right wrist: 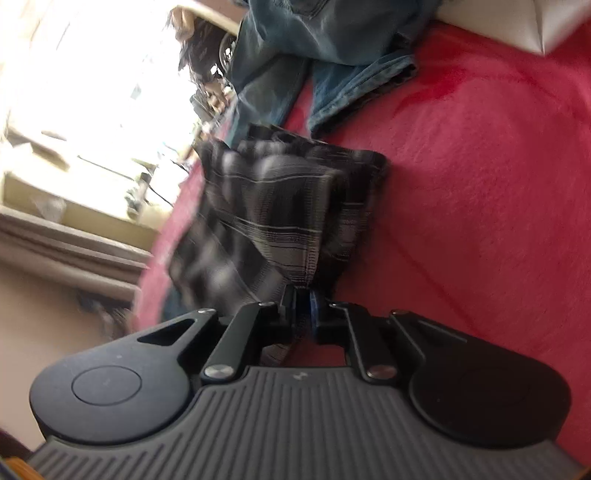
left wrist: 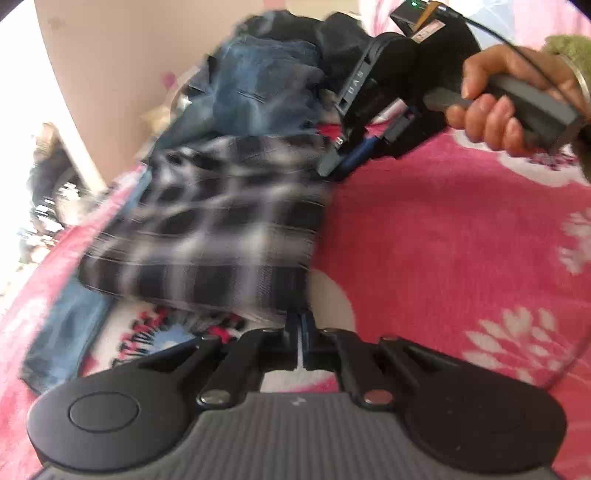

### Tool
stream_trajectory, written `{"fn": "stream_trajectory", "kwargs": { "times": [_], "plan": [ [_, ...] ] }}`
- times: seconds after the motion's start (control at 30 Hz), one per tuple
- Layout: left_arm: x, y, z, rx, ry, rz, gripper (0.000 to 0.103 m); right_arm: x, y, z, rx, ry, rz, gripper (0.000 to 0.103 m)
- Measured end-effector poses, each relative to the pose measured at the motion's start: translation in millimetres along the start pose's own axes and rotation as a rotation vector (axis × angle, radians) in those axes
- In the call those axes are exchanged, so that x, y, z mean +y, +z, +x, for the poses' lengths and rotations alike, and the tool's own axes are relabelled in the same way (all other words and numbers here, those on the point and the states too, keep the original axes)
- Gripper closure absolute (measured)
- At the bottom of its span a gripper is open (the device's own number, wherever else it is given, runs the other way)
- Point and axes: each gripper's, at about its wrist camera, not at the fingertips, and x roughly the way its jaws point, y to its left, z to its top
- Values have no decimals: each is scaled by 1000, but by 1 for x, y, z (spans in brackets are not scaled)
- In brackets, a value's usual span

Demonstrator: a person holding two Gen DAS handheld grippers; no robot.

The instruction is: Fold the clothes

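Note:
A black-and-white plaid garment point(left wrist: 207, 229) is stretched above a pink floral blanket point(left wrist: 443, 236), blurred by motion. My left gripper point(left wrist: 300, 321) is shut on its near corner. In the left wrist view my right gripper point(left wrist: 338, 162), held by a hand point(left wrist: 495, 110), pinches the garment's far edge. In the right wrist view the plaid garment point(right wrist: 273, 206) hangs bunched from my right gripper point(right wrist: 303, 295), which is shut on its hem.
Blue jeans point(left wrist: 266, 85) and dark clothes lie piled beyond the plaid garment; more jeans point(right wrist: 325, 55) show in the right wrist view. A strip of denim point(left wrist: 62, 332) lies at the blanket's left edge. White headboard point(right wrist: 517, 22) at top right. Bright room furniture to the left.

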Motion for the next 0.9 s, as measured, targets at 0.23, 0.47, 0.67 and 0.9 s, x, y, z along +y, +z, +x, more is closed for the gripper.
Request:
{"fn": "stream_trajectory", "kwargs": {
  "times": [0.23,0.47,0.67,0.9],
  "plan": [
    [30,2,-28,-6,-14,15,81,17,16,-43,-151,-90,-272,85],
    [37,28,-11,-73,32,-75,80,48,20,-27,-171,-223,-778,77],
    [24,32,9,-54,31,-96,79,50,0,-12,-143,-321,-1086,77],
    [24,30,15,-37,37,-102,79,55,-23,4,-160,-375,-1303,77]
  ]
}}
